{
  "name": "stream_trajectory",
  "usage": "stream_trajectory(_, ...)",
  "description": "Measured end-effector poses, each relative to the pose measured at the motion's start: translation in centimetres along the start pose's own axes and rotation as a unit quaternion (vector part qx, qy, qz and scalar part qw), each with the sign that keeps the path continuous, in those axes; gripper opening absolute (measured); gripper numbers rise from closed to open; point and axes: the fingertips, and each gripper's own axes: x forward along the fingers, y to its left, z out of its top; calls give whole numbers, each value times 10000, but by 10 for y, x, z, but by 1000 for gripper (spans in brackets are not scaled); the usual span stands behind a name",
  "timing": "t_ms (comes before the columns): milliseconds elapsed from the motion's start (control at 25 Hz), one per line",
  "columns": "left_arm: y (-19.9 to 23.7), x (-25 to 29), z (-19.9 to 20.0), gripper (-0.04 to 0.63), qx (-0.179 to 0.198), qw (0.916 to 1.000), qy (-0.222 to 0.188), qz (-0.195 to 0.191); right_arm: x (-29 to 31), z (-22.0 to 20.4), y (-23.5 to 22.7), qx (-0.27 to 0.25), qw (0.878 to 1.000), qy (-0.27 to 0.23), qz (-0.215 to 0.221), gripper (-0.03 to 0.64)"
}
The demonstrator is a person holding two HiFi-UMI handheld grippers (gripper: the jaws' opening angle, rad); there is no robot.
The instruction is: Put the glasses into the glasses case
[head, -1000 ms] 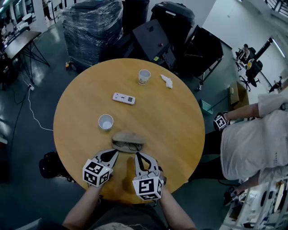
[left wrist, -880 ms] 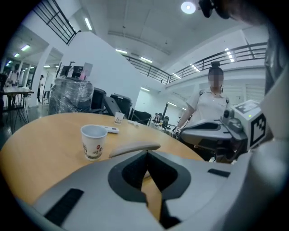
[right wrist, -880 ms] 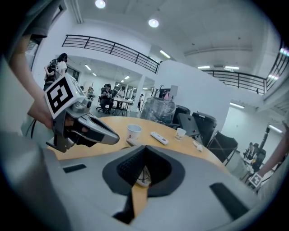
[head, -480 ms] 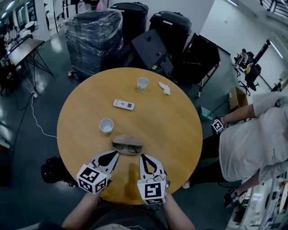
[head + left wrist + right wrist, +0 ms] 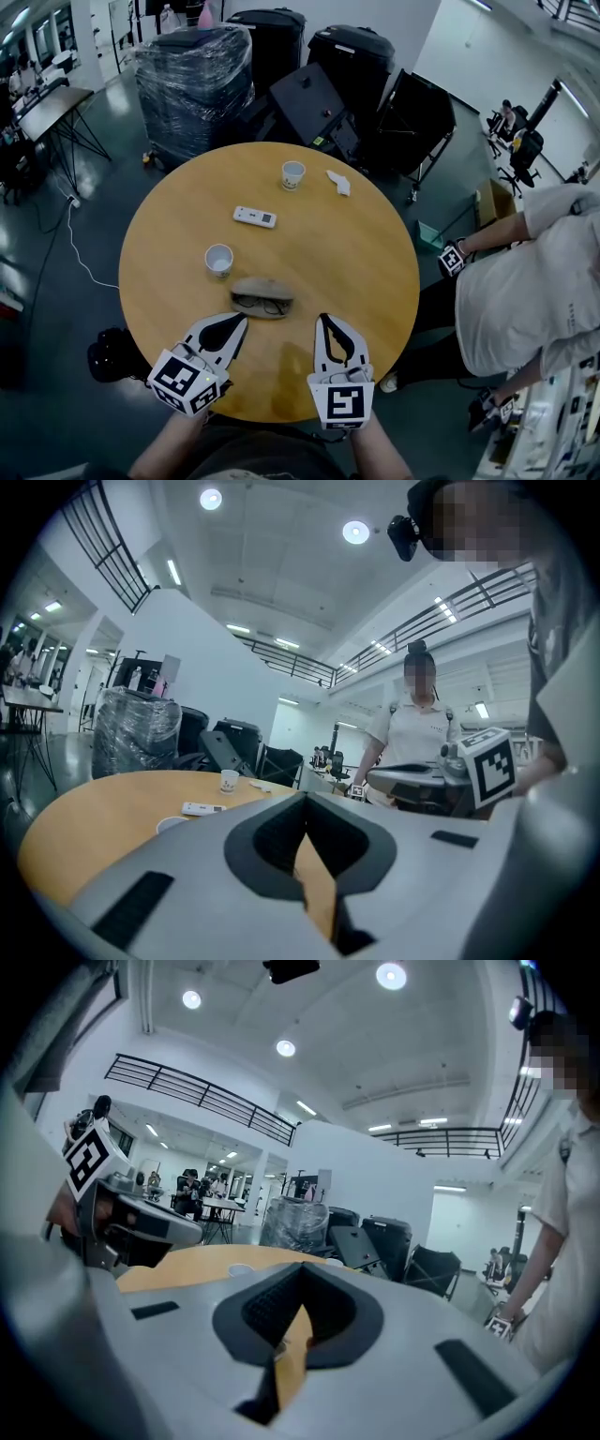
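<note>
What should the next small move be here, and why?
Probably reach the left tongs toward the glasses case to close it: the glasses seem to lie inside its open front, while the left and right tongs sit shut and empty, apart from it.

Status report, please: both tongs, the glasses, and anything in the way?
Left tongs shut, empty. Right tongs shut, empty. Glasses lying in open glasses case, ahead of both. Paper cup beside case, not blocking.
</note>
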Motion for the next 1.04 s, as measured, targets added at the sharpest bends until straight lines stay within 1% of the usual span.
stream_trajectory(240,-6,-6,-1,6,-21,10000,-12,92,-8,-6,8,-268,9996,54,100,-14)
stream_trajectory(760,-20,-21,-3,6,-36,9998,5,198,-21,-8,16,-153,9996,20,240,-14)
stream_trajectory(1040,-30,-25,-7,6,52,9998,5,184,-32,-13,23,-181,9990,58,403,-14)
